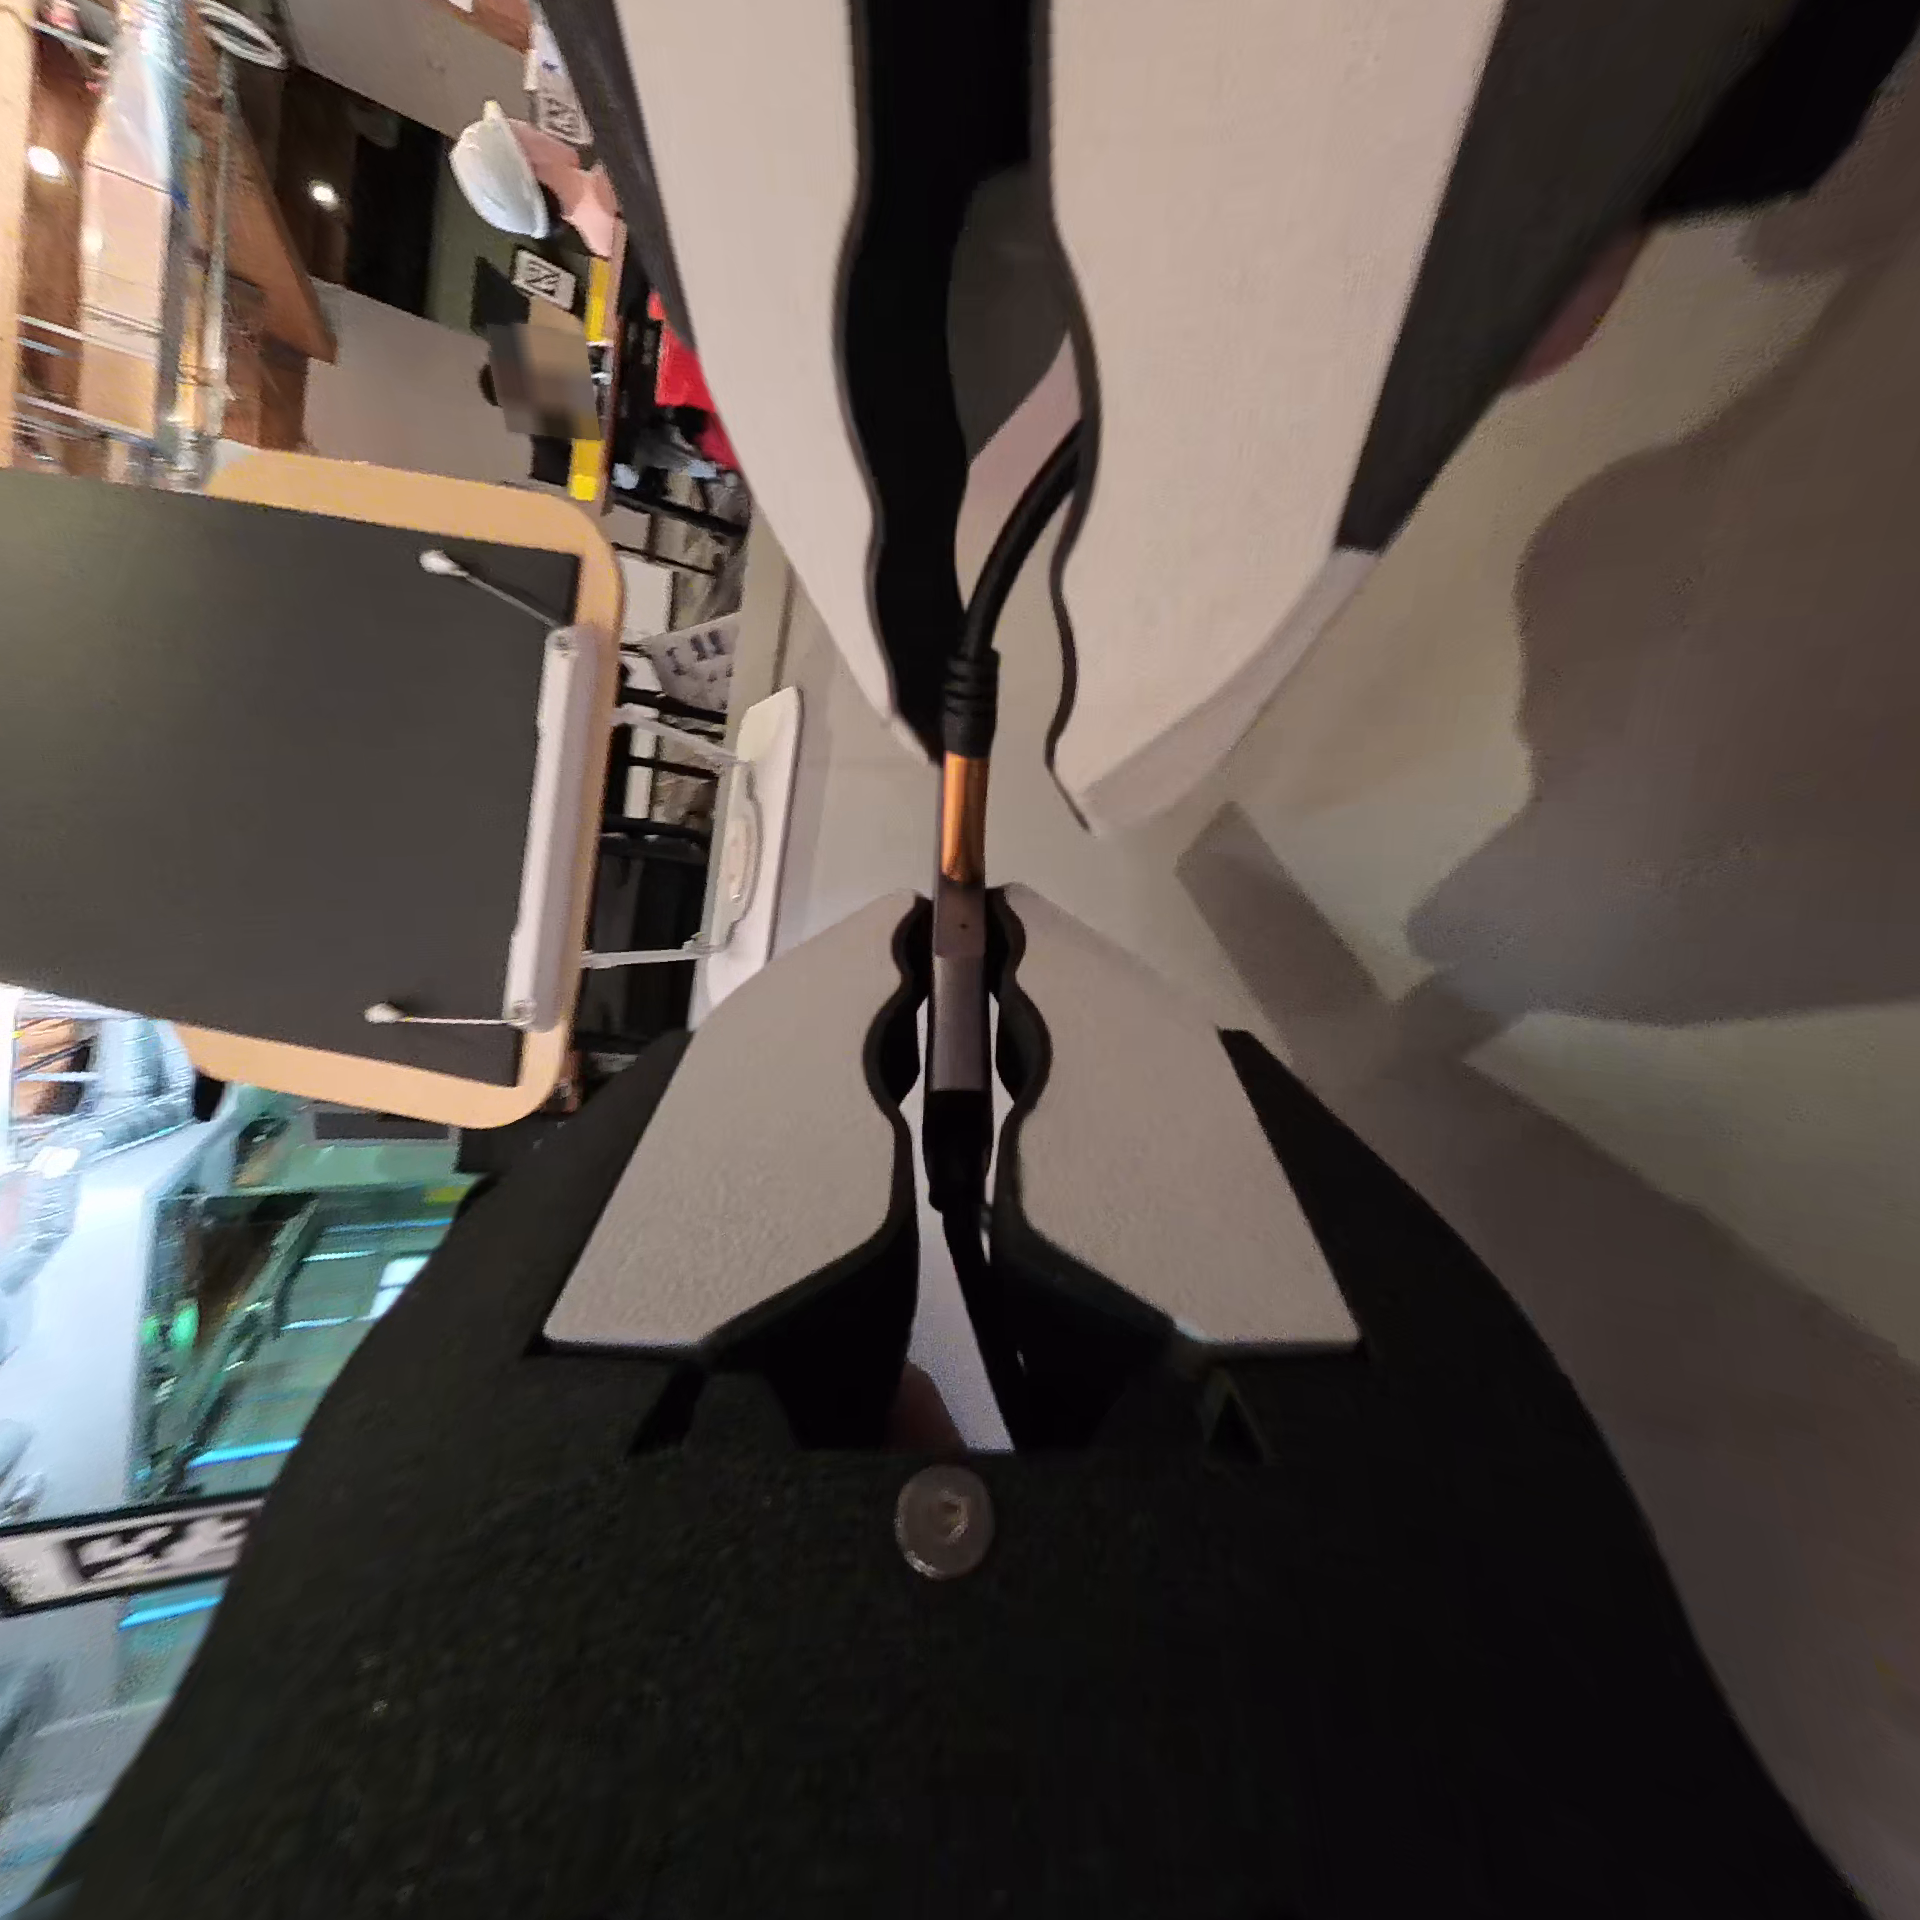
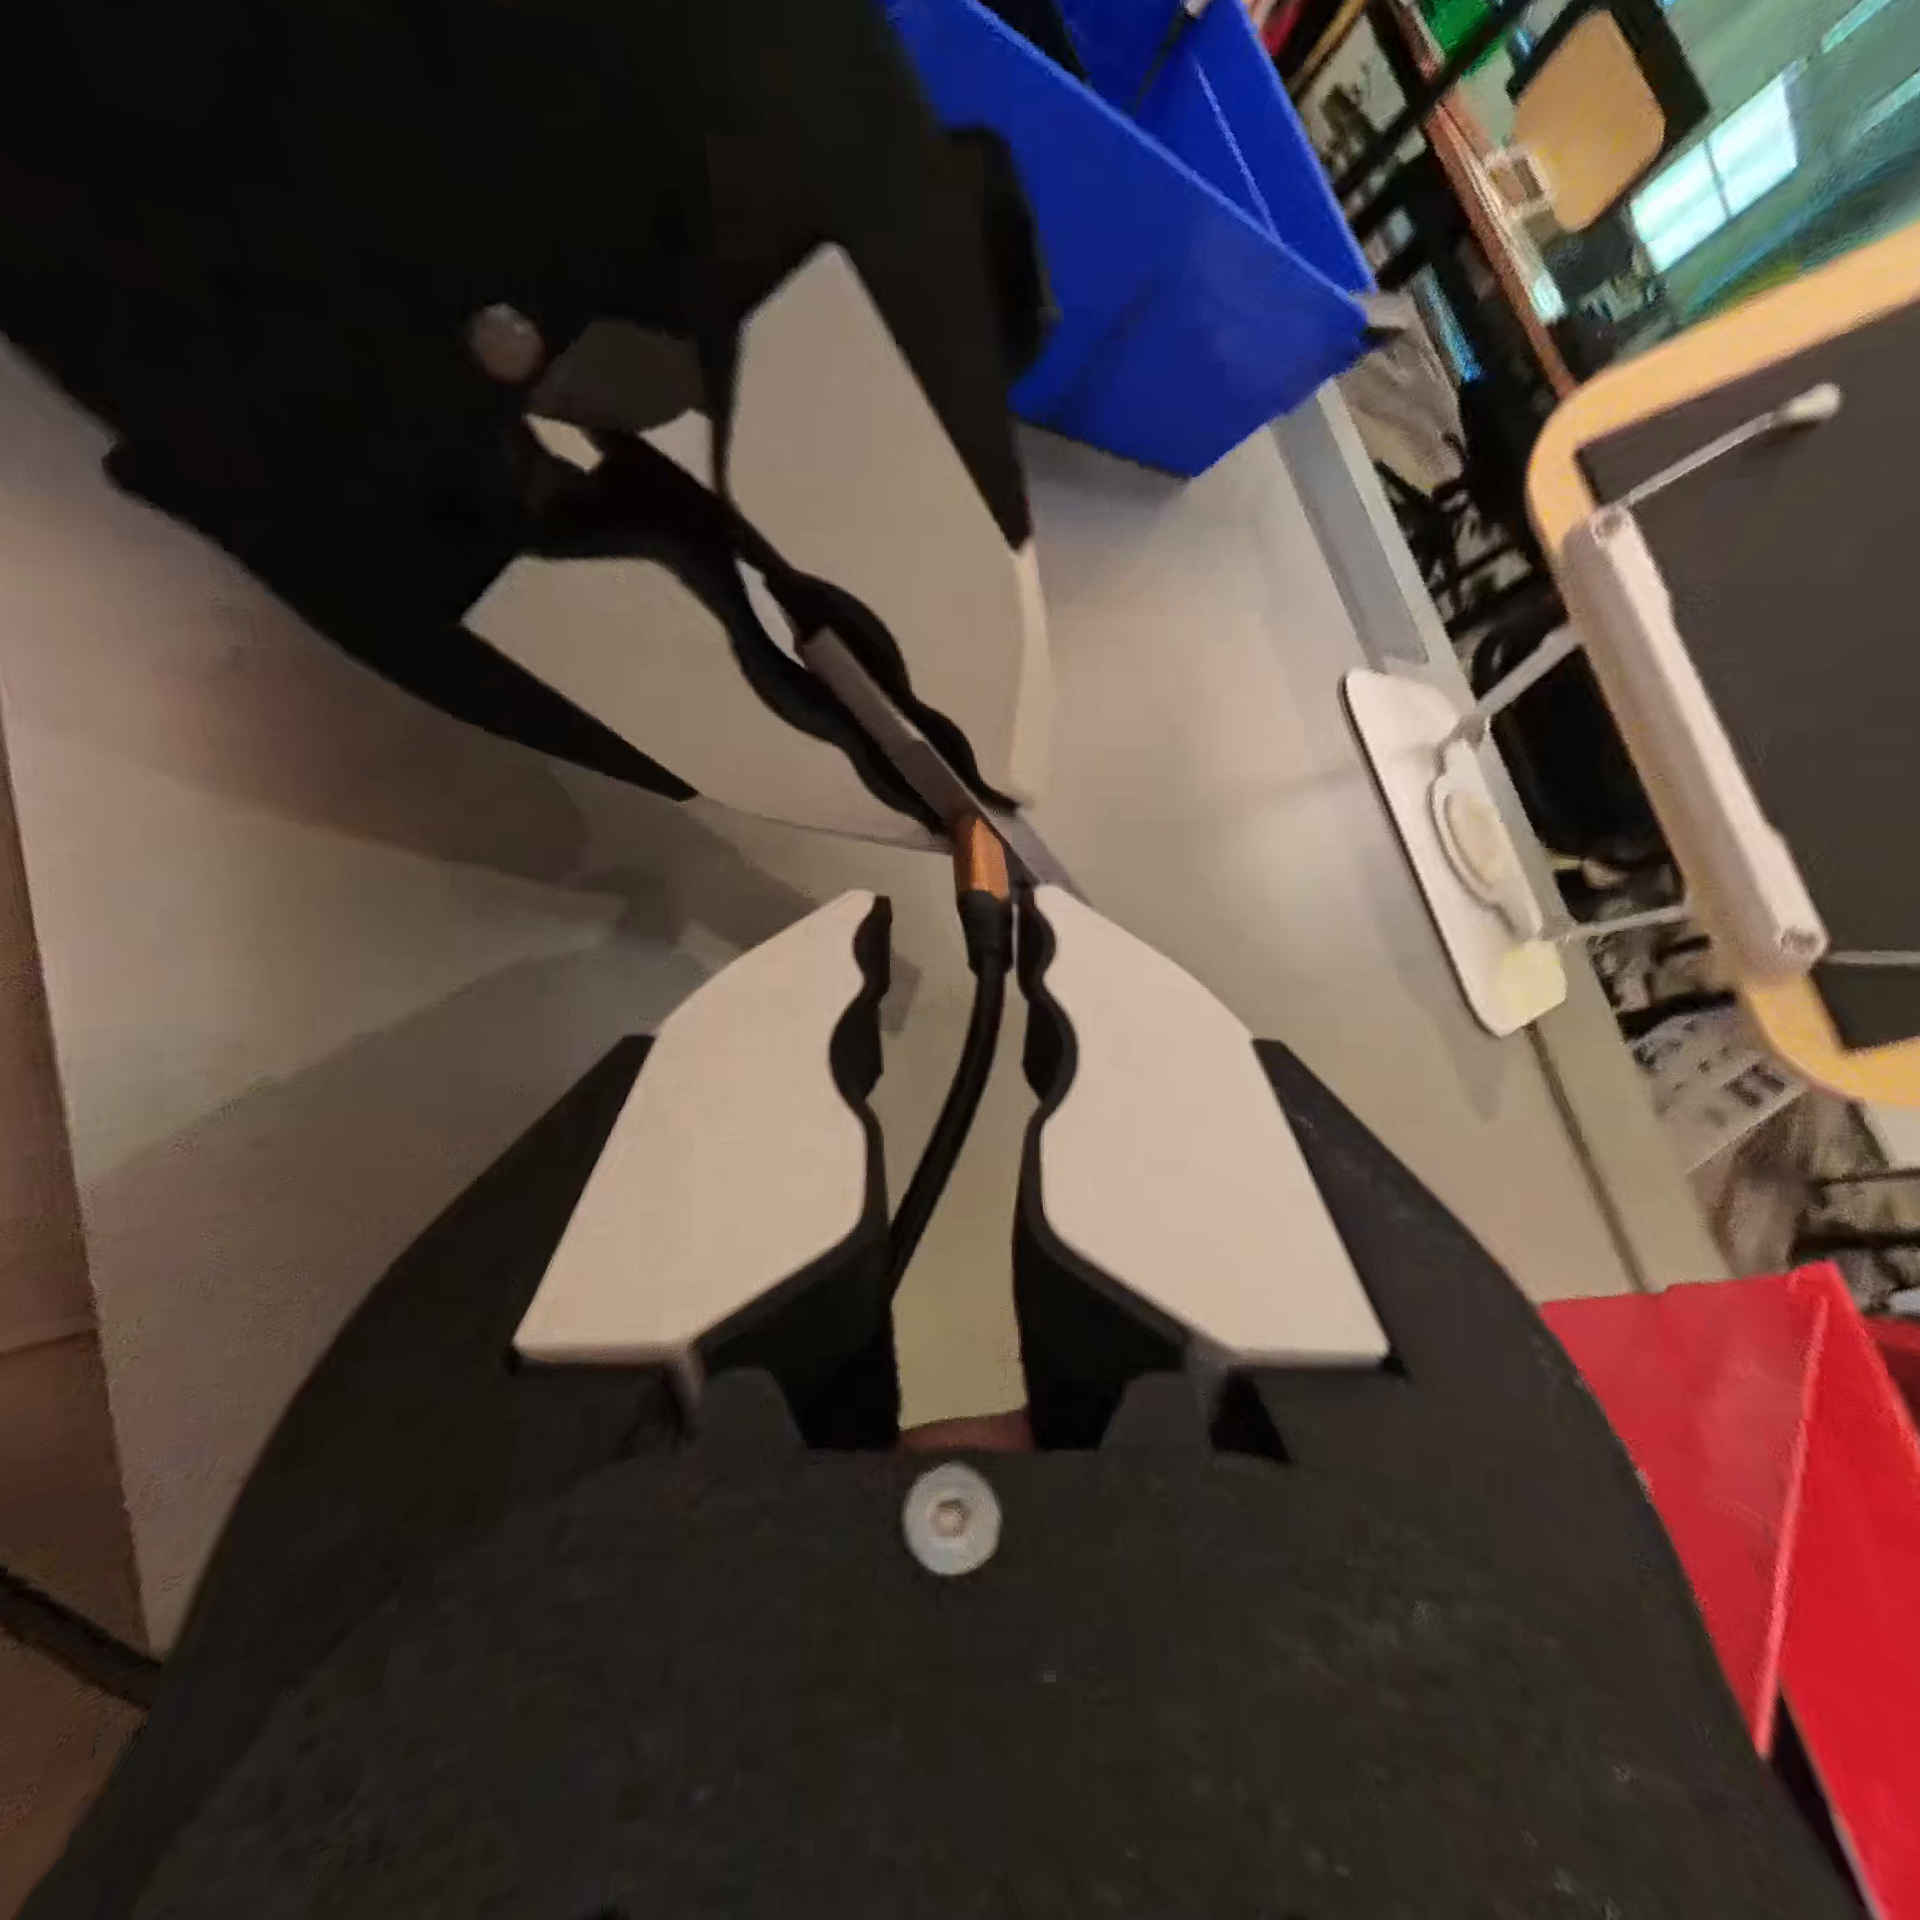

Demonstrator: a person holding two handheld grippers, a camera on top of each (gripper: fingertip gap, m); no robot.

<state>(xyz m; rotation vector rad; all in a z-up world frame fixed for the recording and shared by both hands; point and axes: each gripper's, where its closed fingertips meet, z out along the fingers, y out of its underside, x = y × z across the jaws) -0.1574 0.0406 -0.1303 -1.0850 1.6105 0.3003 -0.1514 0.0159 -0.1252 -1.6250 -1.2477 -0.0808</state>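
My left gripper (image 1: 958,899) is shut on a grey metal connector (image 1: 954,987), with a black lead trailing back between its fingers. The grey connector meets a copper-coloured plug (image 1: 961,821) on a black cable (image 1: 982,613). My right gripper (image 2: 956,904) faces the left one tip to tip. Its fingers stand a little apart, wider than the black cable (image 2: 945,1101) that runs between them. The copper plug (image 2: 982,857) sits just past its tips. The left gripper (image 2: 977,816) shows there, clamped on the grey connector (image 2: 873,707). Both are above a white table (image 2: 1195,623).
A blue bin (image 2: 1143,260) stands at the back of the table and a red bin (image 2: 1714,1455) at the right. A white flat stand (image 2: 1403,790) lies near the table edge. Beyond the edge is a black panel with a wooden rim (image 2: 1766,675). Both grippers' tips are close together, under 4 cm apart.
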